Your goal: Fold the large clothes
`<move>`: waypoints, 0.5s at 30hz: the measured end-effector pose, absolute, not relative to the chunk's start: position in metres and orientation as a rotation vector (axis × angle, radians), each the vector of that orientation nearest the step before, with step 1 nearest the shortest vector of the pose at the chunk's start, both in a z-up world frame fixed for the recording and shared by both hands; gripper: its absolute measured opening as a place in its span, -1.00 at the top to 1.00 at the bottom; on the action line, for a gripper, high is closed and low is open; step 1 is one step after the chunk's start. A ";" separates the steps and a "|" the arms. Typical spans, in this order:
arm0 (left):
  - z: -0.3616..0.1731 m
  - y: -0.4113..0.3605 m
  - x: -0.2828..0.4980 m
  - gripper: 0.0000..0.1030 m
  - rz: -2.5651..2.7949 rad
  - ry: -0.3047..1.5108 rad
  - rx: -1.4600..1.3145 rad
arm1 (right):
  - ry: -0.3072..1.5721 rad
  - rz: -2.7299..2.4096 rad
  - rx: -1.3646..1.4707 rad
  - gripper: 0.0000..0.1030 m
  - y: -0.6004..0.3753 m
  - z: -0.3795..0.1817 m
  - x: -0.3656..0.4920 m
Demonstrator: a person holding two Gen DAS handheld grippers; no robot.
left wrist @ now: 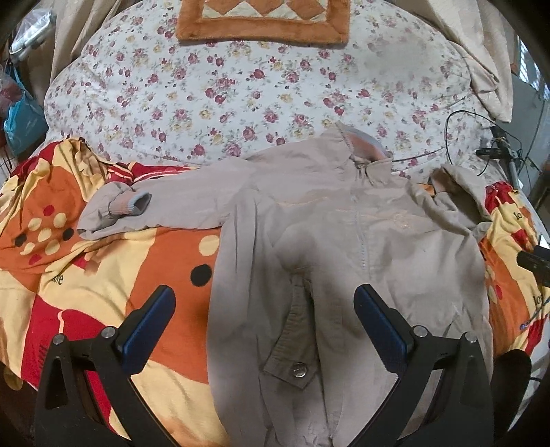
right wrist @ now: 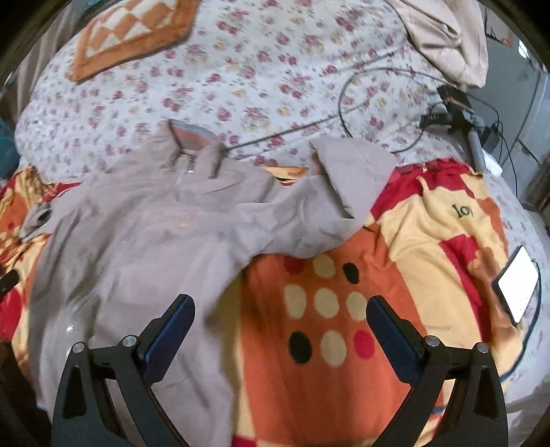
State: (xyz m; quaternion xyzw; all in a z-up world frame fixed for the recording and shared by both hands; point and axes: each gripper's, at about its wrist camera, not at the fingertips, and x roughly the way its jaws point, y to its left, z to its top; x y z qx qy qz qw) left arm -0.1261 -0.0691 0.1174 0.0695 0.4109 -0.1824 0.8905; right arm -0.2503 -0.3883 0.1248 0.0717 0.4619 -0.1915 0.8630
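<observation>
While both of my claws hang spread wide above the bed, one beige jacket (left wrist: 343, 240) lies front-up on the patterned blanket (left wrist: 154, 275), zipped, with its collar toward the floral sheet (left wrist: 240, 86). I count two sleeves: one stretched out to the left with a grey ribbed cuff (left wrist: 134, 204), the other bunched and folded at the right (right wrist: 343, 178). One pocket flap with one metal snap button (left wrist: 299, 370) sits low on the jacket front.

My left claw (left wrist: 264, 330) is fully apart and holds nothing; its left finger is over the blanket, its right finger over the jacket body, and the jacket's left edge runs between them. I cannot tell whether either finger touches the cloth. My right claw (right wrist: 280, 338) is just as wide and empty; its left finger overlaps the jacket's right edge, and its right finger is over the blanket's dotted patch.

Writing on the blanket reads "lo" followed by a partial letter (right wrist: 462, 210) in the right view, and part of a word ending in "e" in the left view. One phone (right wrist: 517, 285) with a bright blank screen lies at the blanket's right edge. One orange-bordered checked mat (left wrist: 264, 20) rests at the far end of the sheet, and black cables (right wrist: 378, 103) loop near a dark device at the right.
</observation>
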 end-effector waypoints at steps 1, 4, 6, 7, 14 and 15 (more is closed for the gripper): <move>0.118 -0.069 -0.127 -1.00 -0.379 0.852 0.144 | 0.971 -0.390 0.145 -0.95 -0.382 0.130 -0.251; 0.118 -0.065 -0.127 -1.00 -0.379 0.851 0.142 | 0.972 -0.370 0.110 -0.95 -0.364 0.136 -0.250; 0.117 -0.064 -0.126 -1.00 -0.371 0.853 0.135 | 0.959 -0.347 0.094 -0.95 -0.346 0.136 -0.244; 0.116 -0.062 -0.126 -1.00 -0.369 0.856 0.129 | 0.949 -0.335 0.101 -0.95 -0.340 0.135 -0.242; 0.111 -0.050 -0.117 -1.00 -0.326 0.864 0.114 | 0.926 -0.230 0.201 -0.95 -0.297 0.112 -0.203; 0.110 -0.049 -0.115 -1.00 -0.316 0.861 0.116 | 0.927 -0.220 0.215 -0.95 -0.294 0.109 -0.197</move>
